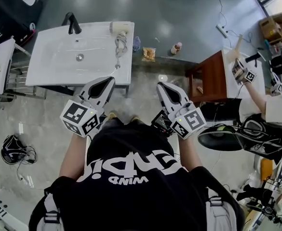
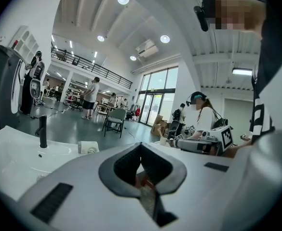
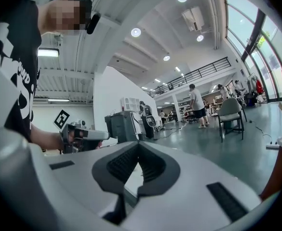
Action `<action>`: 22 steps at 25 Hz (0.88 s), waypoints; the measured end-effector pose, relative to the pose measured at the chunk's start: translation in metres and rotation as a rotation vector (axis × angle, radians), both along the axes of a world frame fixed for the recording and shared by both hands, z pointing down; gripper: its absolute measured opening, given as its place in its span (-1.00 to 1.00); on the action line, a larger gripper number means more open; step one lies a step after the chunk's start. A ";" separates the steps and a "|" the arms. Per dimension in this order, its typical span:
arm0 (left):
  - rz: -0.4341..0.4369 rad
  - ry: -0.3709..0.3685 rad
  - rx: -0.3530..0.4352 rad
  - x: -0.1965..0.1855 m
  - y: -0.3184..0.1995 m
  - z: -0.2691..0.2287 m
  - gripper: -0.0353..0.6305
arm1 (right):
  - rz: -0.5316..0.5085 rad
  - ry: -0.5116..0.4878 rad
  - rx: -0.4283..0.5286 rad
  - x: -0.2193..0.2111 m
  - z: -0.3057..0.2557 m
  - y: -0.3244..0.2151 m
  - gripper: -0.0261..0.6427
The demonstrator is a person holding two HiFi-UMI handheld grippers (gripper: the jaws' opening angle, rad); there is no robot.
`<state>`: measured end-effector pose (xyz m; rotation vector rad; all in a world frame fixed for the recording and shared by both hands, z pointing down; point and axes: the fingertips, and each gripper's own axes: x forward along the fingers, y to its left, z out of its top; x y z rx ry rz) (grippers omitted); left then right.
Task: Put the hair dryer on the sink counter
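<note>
The white hair dryer [image 1: 120,30] lies on the right end of the white sink counter [image 1: 49,66], its cord trailing toward the counter's front edge. In the left gripper view the dryer [image 2: 88,147] rests beyond the black faucet [image 2: 43,131]. My left gripper [image 1: 106,82] hangs just in front of the counter's front right corner, shut and empty; its tips [image 2: 141,146] meet. My right gripper [image 1: 163,87] floats over the floor to the right of the counter, apart from the dryer. It too is shut with nothing in it [image 3: 138,145].
A brown wooden table [image 1: 213,76] stands at the right, with another person [image 1: 271,107] holding grippers beside it. A bottle [image 1: 176,48] and a snack bag [image 1: 149,54] lie on the floor behind the counter. A cable bundle [image 1: 13,150] sits at the left.
</note>
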<state>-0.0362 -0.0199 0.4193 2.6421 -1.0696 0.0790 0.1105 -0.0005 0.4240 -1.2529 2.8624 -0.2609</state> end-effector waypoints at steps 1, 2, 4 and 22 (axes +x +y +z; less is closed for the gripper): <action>0.003 0.002 0.004 -0.001 -0.001 -0.001 -0.84 | 0.003 -0.010 0.009 0.000 -0.002 -0.001 -0.88; 0.005 0.002 0.010 -0.001 -0.003 -0.001 -0.84 | 0.003 -0.015 0.018 -0.001 -0.003 -0.002 -0.88; 0.005 -0.004 0.020 -0.001 -0.006 -0.001 -0.84 | -0.006 -0.011 0.030 -0.004 -0.002 -0.004 -0.88; -0.064 -0.003 0.023 -0.024 -0.010 0.002 -0.84 | -0.040 0.018 0.058 -0.035 -0.003 -0.010 -0.88</action>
